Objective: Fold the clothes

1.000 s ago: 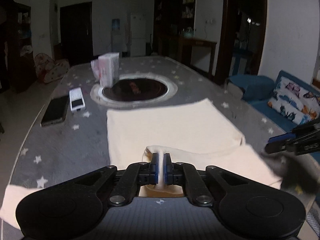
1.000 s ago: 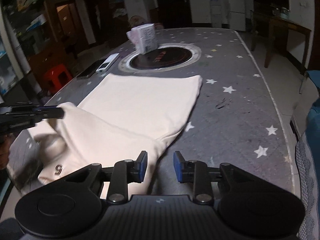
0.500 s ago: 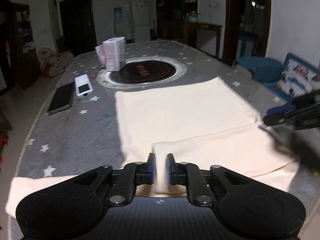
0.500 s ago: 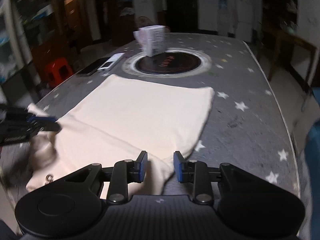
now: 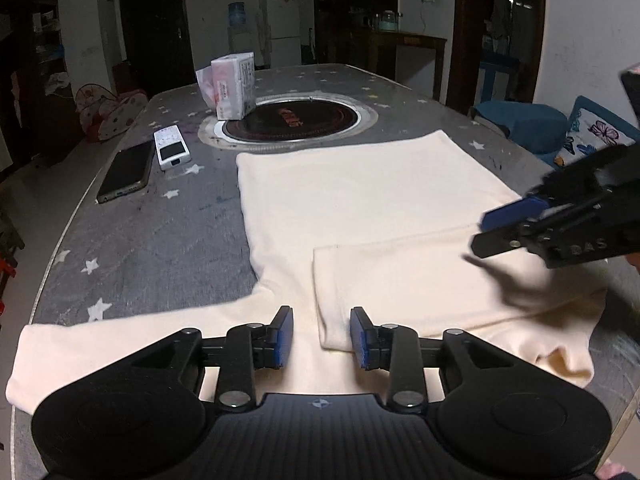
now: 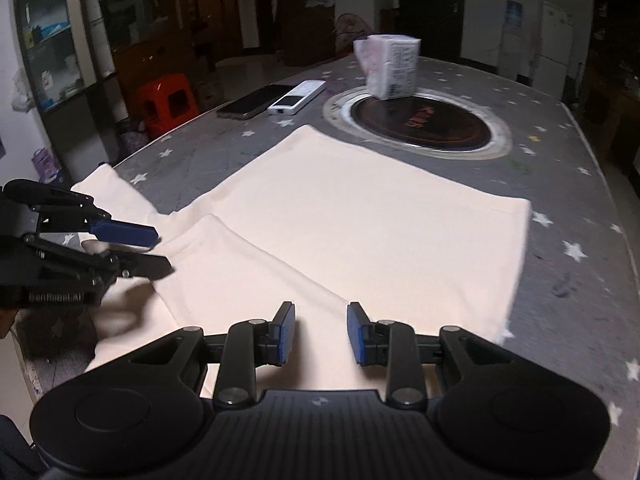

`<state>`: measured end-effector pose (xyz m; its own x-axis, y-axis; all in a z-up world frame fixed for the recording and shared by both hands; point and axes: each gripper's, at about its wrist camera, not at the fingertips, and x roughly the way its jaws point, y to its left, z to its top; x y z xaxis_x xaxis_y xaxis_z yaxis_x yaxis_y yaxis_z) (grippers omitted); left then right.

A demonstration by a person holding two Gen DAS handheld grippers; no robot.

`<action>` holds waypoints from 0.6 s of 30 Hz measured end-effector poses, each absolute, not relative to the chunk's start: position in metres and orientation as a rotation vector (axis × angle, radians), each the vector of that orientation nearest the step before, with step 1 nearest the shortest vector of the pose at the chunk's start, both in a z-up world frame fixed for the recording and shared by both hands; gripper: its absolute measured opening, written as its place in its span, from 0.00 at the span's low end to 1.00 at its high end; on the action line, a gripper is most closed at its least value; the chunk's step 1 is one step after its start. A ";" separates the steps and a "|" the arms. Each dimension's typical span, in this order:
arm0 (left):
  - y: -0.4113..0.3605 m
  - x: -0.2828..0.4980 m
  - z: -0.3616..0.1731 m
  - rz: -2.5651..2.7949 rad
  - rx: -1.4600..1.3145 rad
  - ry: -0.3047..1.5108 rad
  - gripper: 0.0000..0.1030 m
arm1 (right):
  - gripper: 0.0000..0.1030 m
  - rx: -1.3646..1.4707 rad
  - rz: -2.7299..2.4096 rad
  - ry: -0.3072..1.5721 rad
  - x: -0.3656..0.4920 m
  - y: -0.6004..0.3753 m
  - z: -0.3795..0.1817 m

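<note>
A cream long-sleeved top [image 5: 360, 192] [image 6: 360, 216] lies flat on the grey star-patterned table [image 5: 140, 248]. One sleeve [image 5: 420, 280] is folded across its near part, and the other sleeve [image 5: 100, 340] stretches out toward the table's left edge. My left gripper [image 5: 321, 338] stands open just above the cuff end of the folded sleeve, holding nothing. My right gripper [image 6: 321, 334] is open over the cloth near the shoulder, also empty. Each gripper shows at the edge of the other's view: the right gripper [image 5: 512, 232] and the left gripper [image 6: 140, 248].
A round black hotplate [image 5: 292, 120] is set into the table's middle, with a tissue pack [image 5: 232, 84] at its rim. A white remote [image 5: 172, 148] and a dark phone [image 5: 126, 170] lie at the left. A red stool [image 6: 166, 100] stands beyond the table.
My left gripper was shut on the sleeve cuff and has let it go; the sleeve now lies flat across the top. The right gripper stayed open and shifted over the cloth.
</note>
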<state>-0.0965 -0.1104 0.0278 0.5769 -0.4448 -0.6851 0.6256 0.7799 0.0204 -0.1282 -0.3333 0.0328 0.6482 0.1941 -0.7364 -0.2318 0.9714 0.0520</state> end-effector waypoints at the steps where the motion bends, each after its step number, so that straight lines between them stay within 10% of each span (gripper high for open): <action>1: -0.108 -0.097 0.027 -0.635 0.268 0.721 0.35 | 0.27 -0.053 0.252 0.840 -0.125 -0.329 0.031; 18: 0.016 -0.087 0.042 -0.284 0.089 0.698 0.61 | 0.27 -0.134 0.388 0.834 -0.080 -0.248 0.023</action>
